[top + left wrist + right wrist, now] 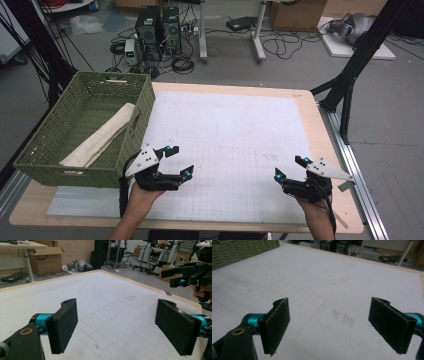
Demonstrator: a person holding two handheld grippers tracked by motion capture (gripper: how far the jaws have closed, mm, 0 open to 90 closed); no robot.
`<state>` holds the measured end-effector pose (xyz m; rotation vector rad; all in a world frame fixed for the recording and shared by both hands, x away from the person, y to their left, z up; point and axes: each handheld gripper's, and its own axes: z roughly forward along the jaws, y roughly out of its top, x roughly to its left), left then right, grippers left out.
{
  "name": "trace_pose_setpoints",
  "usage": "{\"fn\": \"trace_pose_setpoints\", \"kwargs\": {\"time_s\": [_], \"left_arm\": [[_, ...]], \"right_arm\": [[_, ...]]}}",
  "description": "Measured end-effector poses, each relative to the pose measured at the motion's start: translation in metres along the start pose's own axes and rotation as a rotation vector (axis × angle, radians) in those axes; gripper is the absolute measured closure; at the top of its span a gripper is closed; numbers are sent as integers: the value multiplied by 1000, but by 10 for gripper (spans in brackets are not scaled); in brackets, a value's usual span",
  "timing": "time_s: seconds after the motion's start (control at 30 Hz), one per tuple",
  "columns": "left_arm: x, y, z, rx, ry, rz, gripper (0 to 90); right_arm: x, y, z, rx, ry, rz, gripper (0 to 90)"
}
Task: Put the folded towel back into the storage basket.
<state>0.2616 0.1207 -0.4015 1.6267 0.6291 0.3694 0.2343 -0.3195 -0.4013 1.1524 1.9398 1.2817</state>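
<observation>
Both claws spread wide and empty, low over the gridded white mat [235, 150] on the desk [320, 130] — left claw [179, 161] just beside the green woven basket [50, 172], right claw [289, 168] well apart at the mat's near right corner. Rolled cream towel [100, 137] lying aslant inside the basket, leaning on its near wall, up and to the left of the left claw. Judged best for a reach: lift over the rim first, keep the jaws wide, come down across the roll's middle — not its end — to avoid snagging the weave.
</observation>
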Motion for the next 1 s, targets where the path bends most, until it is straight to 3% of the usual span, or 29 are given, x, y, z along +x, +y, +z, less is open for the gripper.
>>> {"fn": "trace_pose_setpoints", "kwargs": {"time_s": [0.1,0.37,1.0], "left_arm": [[0,-4,0,1,-3,-4,191],[-2,-11,1,19,2,5,195],[-1,-13,-1,23,15,6,198]], "right_arm": [[1,-10,3,9,2,18,161],[4,-8,5,12,-19,-44,161],[1,-7,6,2,-20,-39,161]]}}
